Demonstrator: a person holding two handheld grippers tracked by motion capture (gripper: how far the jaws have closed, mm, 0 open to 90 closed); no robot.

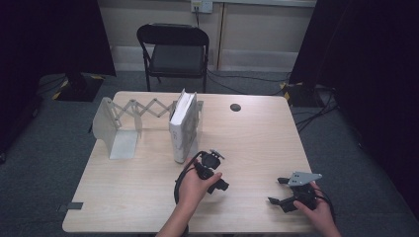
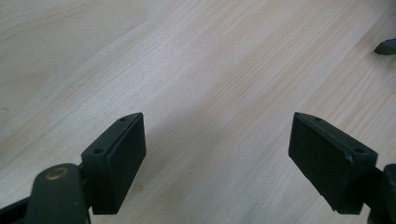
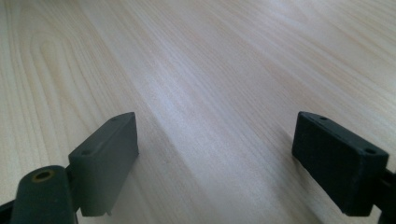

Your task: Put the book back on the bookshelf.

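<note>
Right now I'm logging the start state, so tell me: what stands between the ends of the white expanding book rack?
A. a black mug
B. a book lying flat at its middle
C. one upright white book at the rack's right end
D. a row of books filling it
C: a single upright white book stands against the right end of the white expanding book rack, with nothing at the left end.

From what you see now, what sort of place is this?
Probably a recording room or lab: black curtains flank a wooden table, cables cross the grey carpet, and a folding chair faces it.
</note>
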